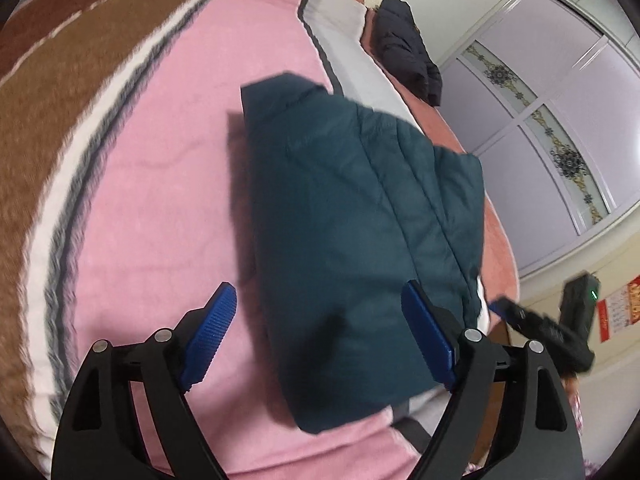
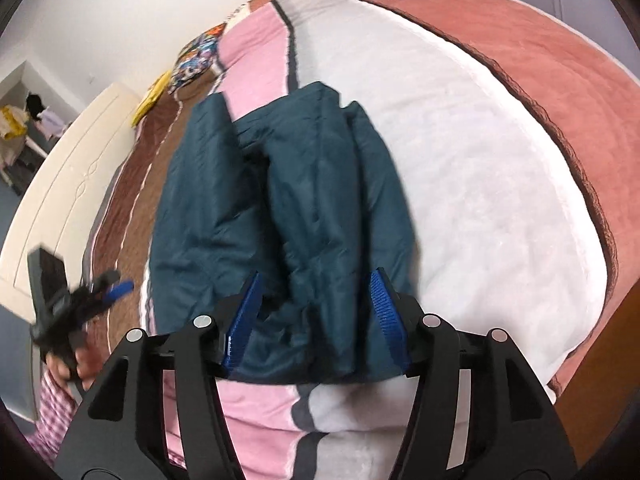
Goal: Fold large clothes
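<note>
The left gripper [image 1: 320, 332] has its jaws wide apart, the blue ribbed pads [image 1: 210, 336] facing each other at about 8 and 4 o'clock in its own view. Nothing is clamped between them. The right gripper [image 2: 316, 320] also stands open, with its pads [image 2: 384, 312] spread at 7 and 5 o'clock. In the right wrist view the left gripper appears blurred at 9 o'clock, with the person's hand [image 2: 74, 366] around its handle.

You are in a home bedroom, a wide bed [image 2: 500, 128] under a striped fleece blanket [image 1: 160, 152] in pink, white and brown, a cream headboard [image 2: 68, 168], a wardrobe with lilac sliding doors [image 1: 568, 92], a red wall calendar [image 1: 624, 308]
</note>
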